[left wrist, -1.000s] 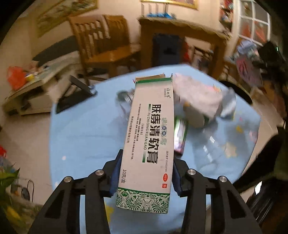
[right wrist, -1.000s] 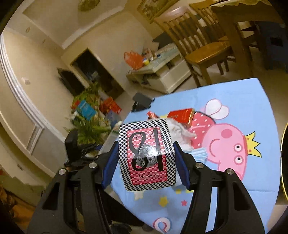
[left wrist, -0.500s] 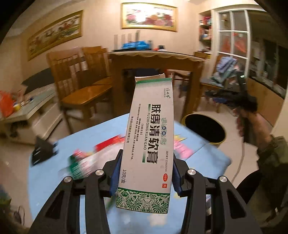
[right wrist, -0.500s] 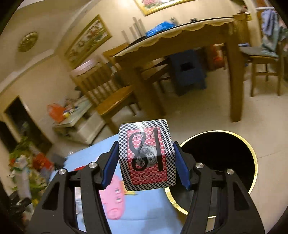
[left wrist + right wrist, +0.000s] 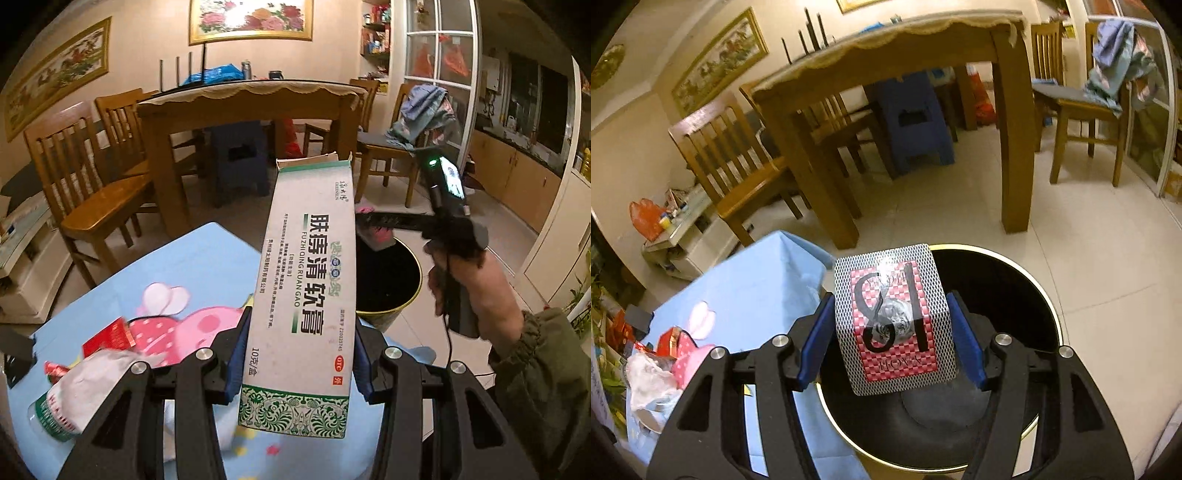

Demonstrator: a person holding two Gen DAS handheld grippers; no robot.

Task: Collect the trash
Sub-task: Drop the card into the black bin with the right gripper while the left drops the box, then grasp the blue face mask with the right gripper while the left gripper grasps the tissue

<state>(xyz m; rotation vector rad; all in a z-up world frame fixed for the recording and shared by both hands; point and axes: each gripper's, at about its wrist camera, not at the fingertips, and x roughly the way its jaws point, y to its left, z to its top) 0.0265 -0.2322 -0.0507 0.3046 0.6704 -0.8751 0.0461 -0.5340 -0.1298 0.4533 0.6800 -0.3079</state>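
My left gripper [image 5: 295,360] is shut on a tall white and green ointment box [image 5: 306,295] and holds it upright above the blue table [image 5: 177,266]. My right gripper [image 5: 892,343] is shut on a red and silver card box [image 5: 895,321] and holds it over the open black trash bin [image 5: 1008,295]. In the left wrist view the right gripper [image 5: 373,221] hangs over the same bin [image 5: 391,280], held by a hand. A red wrapper [image 5: 109,338], a white crumpled tissue [image 5: 92,391] and a bottle [image 5: 48,421] lie on the table.
The bin stands on the tiled floor just past the table's right edge. A wooden dining table [image 5: 897,55], several wooden chairs [image 5: 85,184] and a blue stool [image 5: 912,114] stand behind. More trash [image 5: 650,373] shows at the table's left in the right wrist view.
Both grippers have swung from the table toward the bin, each keeping its box. The right gripper has come over the bin's mouth.
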